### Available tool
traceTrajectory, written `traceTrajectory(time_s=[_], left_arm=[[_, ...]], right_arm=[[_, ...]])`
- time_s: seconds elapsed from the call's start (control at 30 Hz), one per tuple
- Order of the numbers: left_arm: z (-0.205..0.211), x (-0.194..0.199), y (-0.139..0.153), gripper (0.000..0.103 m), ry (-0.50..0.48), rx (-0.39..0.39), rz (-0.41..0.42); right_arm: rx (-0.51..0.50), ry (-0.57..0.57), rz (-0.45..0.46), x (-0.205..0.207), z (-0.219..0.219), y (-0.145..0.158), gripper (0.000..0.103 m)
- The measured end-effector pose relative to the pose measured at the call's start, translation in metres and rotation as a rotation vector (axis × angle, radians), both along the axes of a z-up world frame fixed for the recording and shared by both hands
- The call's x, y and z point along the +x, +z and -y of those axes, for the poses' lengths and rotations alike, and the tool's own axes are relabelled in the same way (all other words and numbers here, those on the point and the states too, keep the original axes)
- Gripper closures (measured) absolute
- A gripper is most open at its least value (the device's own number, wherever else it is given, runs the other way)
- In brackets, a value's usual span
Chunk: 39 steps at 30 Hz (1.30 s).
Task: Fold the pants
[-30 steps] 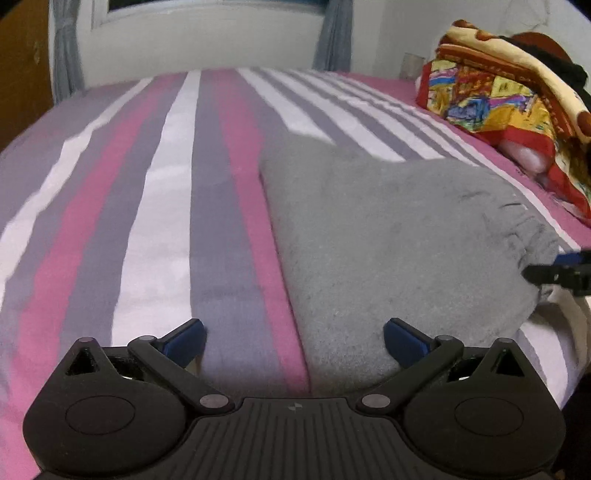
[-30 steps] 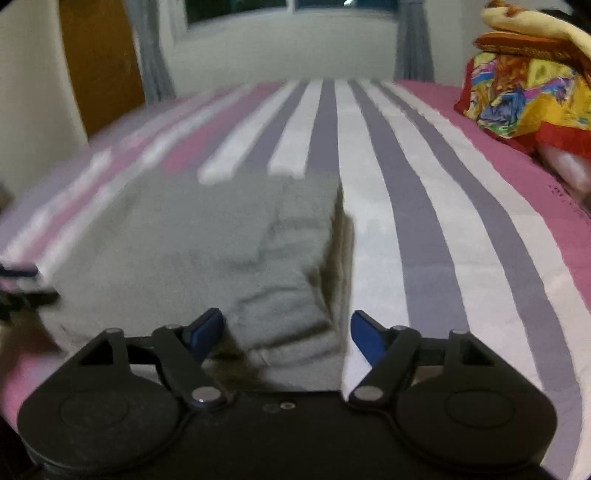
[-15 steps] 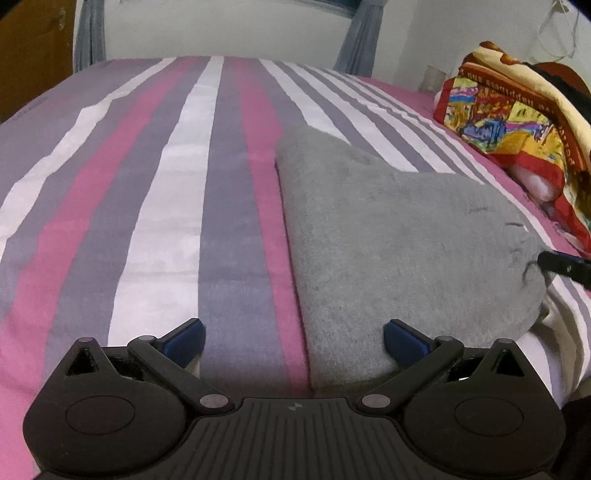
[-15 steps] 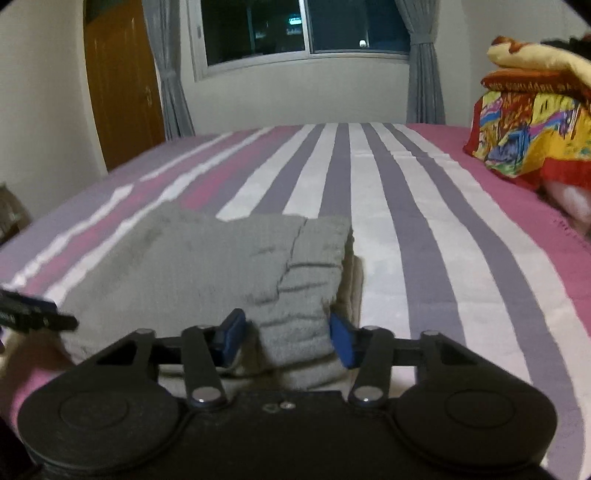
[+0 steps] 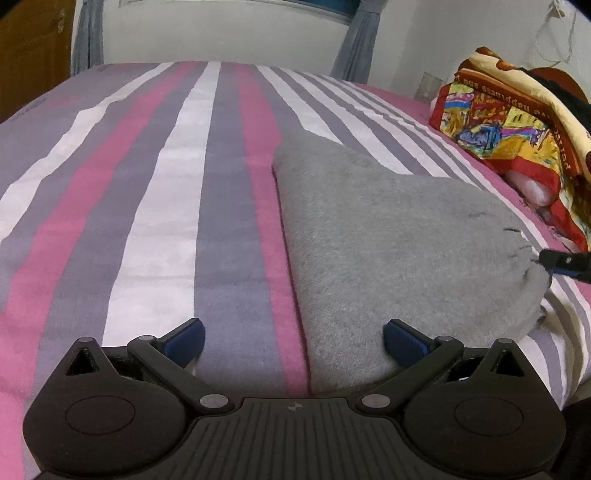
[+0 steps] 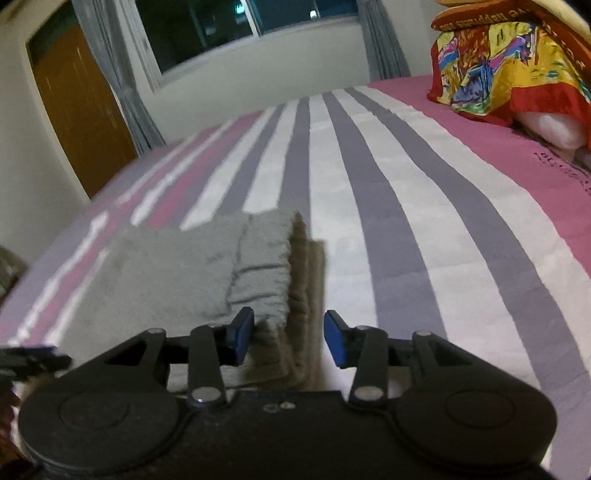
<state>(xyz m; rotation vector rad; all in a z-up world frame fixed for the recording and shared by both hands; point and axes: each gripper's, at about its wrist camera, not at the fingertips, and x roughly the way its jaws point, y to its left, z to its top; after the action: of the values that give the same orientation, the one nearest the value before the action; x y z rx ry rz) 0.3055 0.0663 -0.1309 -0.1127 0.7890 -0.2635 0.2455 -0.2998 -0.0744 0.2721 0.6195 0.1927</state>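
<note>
The grey pants [image 5: 399, 251] lie folded in a thick stack on the striped bed. My left gripper [image 5: 293, 338] is open and empty at the stack's near left edge, its right finger over the cloth. In the right wrist view the pants [image 6: 192, 273] lie ahead and to the left, with the gathered waistband end between my fingers. My right gripper [image 6: 290, 339] is partly open around that end without pinching it. Each gripper's tip shows at the edge of the other view: the right one [image 5: 565, 262], the left one [image 6: 33, 360].
The bed sheet [image 5: 166, 206] has pink, grey and white stripes. A pile of colourful folded blankets [image 5: 517, 122] sits at the right, also in the right wrist view [image 6: 509, 66]. A window [image 6: 236, 22], curtains and a wooden door [image 6: 77, 114] lie beyond the bed.
My right gripper narrowed around the waistband end half a second ago and has now opened somewhat and tilted. The left gripper stayed open and shifted slightly.
</note>
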Motion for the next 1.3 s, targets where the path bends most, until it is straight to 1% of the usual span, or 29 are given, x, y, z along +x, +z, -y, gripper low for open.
traceTrajectory(time_s=[0.03, 0.07, 0.1, 0.13, 0.17, 0.2, 0.23, 0.3, 0.53, 0.63, 0.67, 0.7, 0.73, 0.77, 0.83, 0.9, 1.0, 1.03, 1.17, 1.2, 1.23, 1.27, 1.3], left_arm=[[0.0, 0.0, 0.0, 0.0, -0.004, 0.0, 0.002], [-0.001, 0.0, 0.0, 0.0, -0.007, -0.002, 0.004], [-0.001, 0.0, -0.001, 0.0, -0.009, -0.004, 0.005], [-0.001, 0.0, -0.001, 0.0, -0.011, -0.006, 0.008], [-0.001, 0.0, -0.001, 0.0, -0.014, -0.01, 0.01], [-0.001, 0.0, -0.001, 0.0, -0.016, -0.012, 0.011], [-0.002, 0.0, -0.001, 0.0, -0.019, -0.013, 0.012], [-0.002, 0.0, -0.001, 0.0, -0.026, -0.011, 0.015], [-0.003, 0.005, -0.001, 0.0, -0.044, -0.02, 0.02], [-0.007, 0.009, -0.001, 0.0, -0.056, -0.048, 0.015], [-0.009, 0.011, -0.001, 0.0, -0.059, -0.064, 0.015], [-0.015, 0.014, -0.001, 0.0, -0.054, -0.093, 0.017], [-0.021, 0.018, -0.001, 0.0, -0.044, -0.125, 0.017], [-0.026, 0.022, -0.003, 0.0, -0.037, -0.156, 0.015], [-0.038, 0.034, -0.007, 0.0, -0.037, -0.253, -0.01], [-0.05, 0.049, -0.014, 0.0, -0.083, -0.39, -0.05], [-0.064, 0.071, -0.029, 0.0, -0.168, -0.561, -0.13], [-0.066, 0.078, -0.034, 0.0, -0.203, -0.595, -0.146], [-0.064, 0.094, -0.045, 0.001, -0.334, -0.669, -0.179], [-0.061, 0.099, -0.048, 0.013, -0.373, -0.702, -0.186], [-0.057, 0.104, -0.052, 0.021, -0.404, -0.738, -0.202], [-0.052, 0.106, -0.056, 0.029, -0.418, -0.748, -0.22], [-0.044, 0.109, -0.061, 0.036, -0.441, -0.74, -0.228]], right_arm=[[-0.004, 0.017, 0.012, 0.001, -0.004, -0.001, 0.053], [-0.03, 0.028, 0.015, 0.001, -0.008, -0.002, 0.048], [-0.08, 0.025, 0.003, 0.004, -0.012, -0.006, 0.039], [-0.119, 0.012, -0.015, 0.006, -0.014, -0.011, 0.039], [-0.123, 0.0, -0.043, 0.011, -0.012, -0.017, 0.035], [-0.075, -0.02, -0.07, 0.016, -0.004, -0.022, 0.028], [-0.015, -0.036, -0.1, 0.02, 0.005, -0.025, 0.024], [0.078, -0.041, -0.134, 0.024, 0.016, -0.029, 0.023], [0.143, -0.031, -0.146, 0.029, 0.026, -0.035, 0.022], [0.234, -0.027, -0.159, 0.03, 0.037, -0.039, 0.023], [0.28, -0.022, -0.155, 0.03, 0.042, -0.038, 0.025], [0.314, -0.012, -0.154, 0.026, 0.044, -0.038, 0.032], [0.348, -0.001, -0.156, 0.027, 0.048, -0.038, 0.033], [0.367, 0.006, -0.16, 0.028, 0.052, -0.039, 0.033], [0.403, 0.025, -0.184, 0.034, 0.059, -0.043, 0.031], [0.448, 0.048, -0.196, 0.038, 0.066, -0.047, 0.031], [0.536, 0.123, -0.243, 0.051, 0.075, -0.058, 0.031], [0.549, 0.141, -0.248, 0.053, 0.076, -0.06, 0.032], [0.59, 0.263, -0.264, 0.067, 0.078, -0.068, 0.034], [0.592, 0.287, -0.265, 0.07, 0.078, -0.069, 0.034], [0.599, 0.311, -0.266, 0.074, 0.077, -0.071, 0.034], [0.61, 0.336, -0.266, 0.078, 0.077, -0.073, 0.034], [0.612, 0.359, -0.264, 0.083, 0.075, -0.075, 0.036]])
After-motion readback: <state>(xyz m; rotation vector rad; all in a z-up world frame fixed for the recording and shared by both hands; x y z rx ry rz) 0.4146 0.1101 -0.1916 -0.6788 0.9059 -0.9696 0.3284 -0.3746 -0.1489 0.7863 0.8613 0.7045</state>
